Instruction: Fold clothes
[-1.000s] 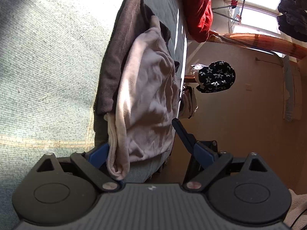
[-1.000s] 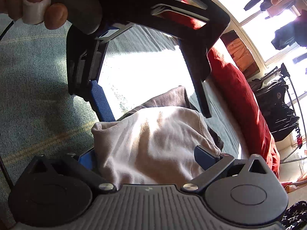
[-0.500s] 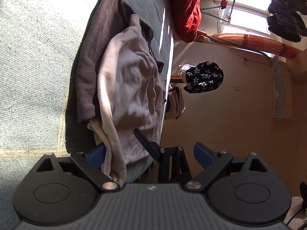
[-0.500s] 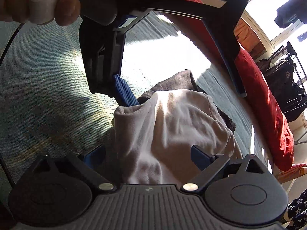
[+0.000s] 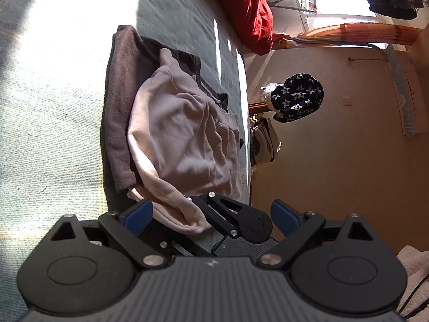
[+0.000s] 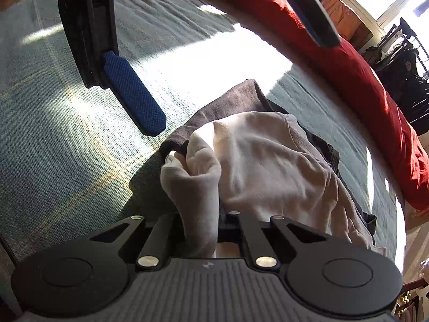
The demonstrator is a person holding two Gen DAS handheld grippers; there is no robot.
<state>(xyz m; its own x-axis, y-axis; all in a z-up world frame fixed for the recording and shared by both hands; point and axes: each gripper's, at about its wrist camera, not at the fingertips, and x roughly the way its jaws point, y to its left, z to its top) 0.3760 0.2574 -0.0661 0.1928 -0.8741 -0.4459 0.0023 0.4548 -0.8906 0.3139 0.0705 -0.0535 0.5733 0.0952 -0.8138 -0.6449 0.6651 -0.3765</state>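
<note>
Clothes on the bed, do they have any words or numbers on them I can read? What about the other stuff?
No words or numbers can be read.
Pink top: plain.
Brown garment under it: plain.
Bed cover: faint marks at its edge, too blurred to read.
Left tool and right tool: each body has a small white mark, a shape, not letters.
Star-patterned cloth: stars only.

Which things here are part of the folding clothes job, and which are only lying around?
Part of the job:
- pale pink cotton garment
- dark brown garment under it
- right hand-held gripper, shut on the pink garment
- left hand-held gripper, open

Lying about:
- red cushion
- navy star-patterned fabric item
</note>
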